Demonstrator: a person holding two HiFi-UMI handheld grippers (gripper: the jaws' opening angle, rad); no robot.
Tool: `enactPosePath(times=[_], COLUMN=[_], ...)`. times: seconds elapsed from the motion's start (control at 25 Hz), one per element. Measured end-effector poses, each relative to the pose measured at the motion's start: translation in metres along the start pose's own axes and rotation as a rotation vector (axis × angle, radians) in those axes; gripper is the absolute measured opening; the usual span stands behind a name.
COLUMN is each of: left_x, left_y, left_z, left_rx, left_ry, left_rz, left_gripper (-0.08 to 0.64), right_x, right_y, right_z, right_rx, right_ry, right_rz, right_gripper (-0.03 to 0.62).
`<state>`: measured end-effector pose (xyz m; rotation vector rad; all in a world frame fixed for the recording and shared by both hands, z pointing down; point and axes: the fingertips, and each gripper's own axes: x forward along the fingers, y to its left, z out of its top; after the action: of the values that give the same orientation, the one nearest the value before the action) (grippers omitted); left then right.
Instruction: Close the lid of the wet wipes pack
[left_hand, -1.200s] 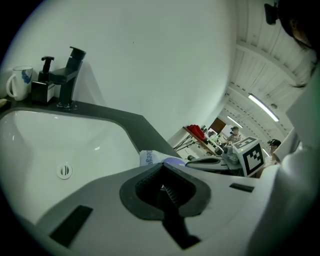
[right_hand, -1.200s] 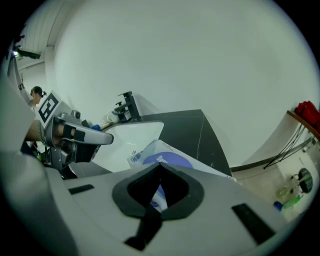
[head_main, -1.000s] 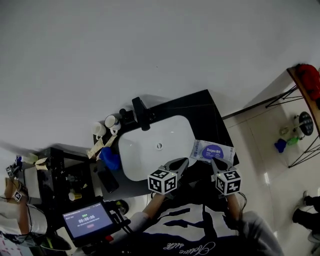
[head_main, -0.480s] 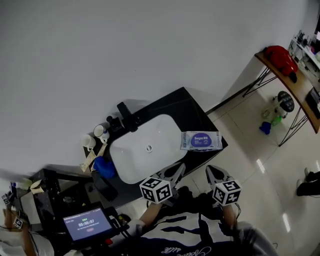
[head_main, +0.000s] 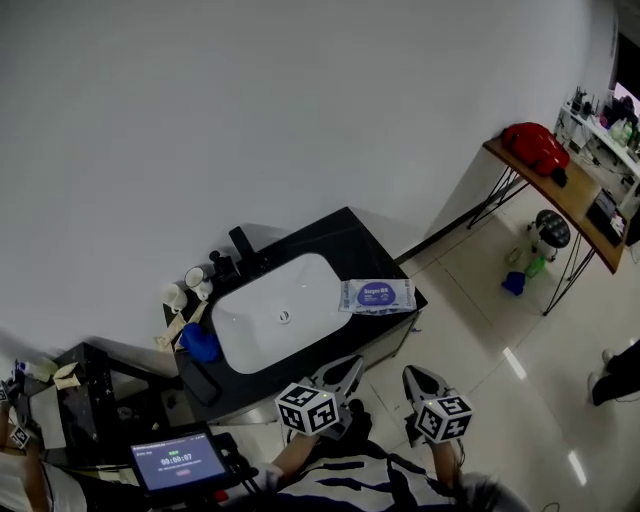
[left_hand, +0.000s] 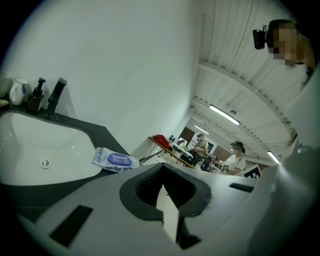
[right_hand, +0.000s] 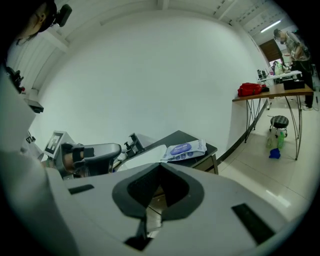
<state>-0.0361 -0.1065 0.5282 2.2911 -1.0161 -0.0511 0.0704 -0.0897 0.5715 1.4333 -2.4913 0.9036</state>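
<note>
The wet wipes pack (head_main: 377, 296) is white with a blue oval label and lies flat on the black counter (head_main: 352, 240), right of the white sink (head_main: 240, 335). Its lid looks flat from here. My left gripper (head_main: 341, 372) and right gripper (head_main: 415, 381) are held back from the counter's front edge, over the floor, both shut and with nothing in them. The left gripper view shows the pack (left_hand: 115, 160) beyond the shut left gripper (left_hand: 162, 170). In the right gripper view the pack (right_hand: 182, 149) lies ahead of the shut right gripper (right_hand: 160, 167).
A black faucet (head_main: 243, 245), cups (head_main: 195, 277) and a blue object (head_main: 200, 343) stand round the sink. A tablet screen (head_main: 180, 462) is at the lower left. A wooden table with a red bag (head_main: 535, 145) and a stool (head_main: 548, 232) stand to the right. People are in the far room (left_hand: 235, 157).
Both grippers have drawn back from the counter toward the person, and the view has pulled away. The pack stays where it lay on the counter.
</note>
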Motion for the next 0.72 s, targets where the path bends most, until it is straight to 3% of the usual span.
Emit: enactPosePath(times=[0.12, 0.28, 0.48, 0.72], left_x=[-0.013, -0.038, -0.072, -0.098], left_y=[-0.037, -0.082, -0.126, -0.154], left_z=[-0.019, -0.053, -0.105, -0.119], left_rx=[0.043, 0.032, 0.056, 0.07], left_ry=[-0.004, -0.011, 0.057, 0.047], left_rz=[-0.003, -0.003, 0.006, 0.01], left_gripper=[0.0, 0.0, -0.001, 0.0], right_x=[-0.039, -0.089, -0.137, -0.166], right_y=[0.005, 0.016, 0.032, 0.054], right_z=[-0.009, -0.032, -0.071, -0.092], right_rx=[-0.003, -0.005, 0.01, 0.001], right_ry=[-0.033, -0.042, -0.022, -0.02], right_rz=[0.01, 0.036, 0.066, 0.105], right_gripper=[-0.002, -0.002, -0.002, -0.002])
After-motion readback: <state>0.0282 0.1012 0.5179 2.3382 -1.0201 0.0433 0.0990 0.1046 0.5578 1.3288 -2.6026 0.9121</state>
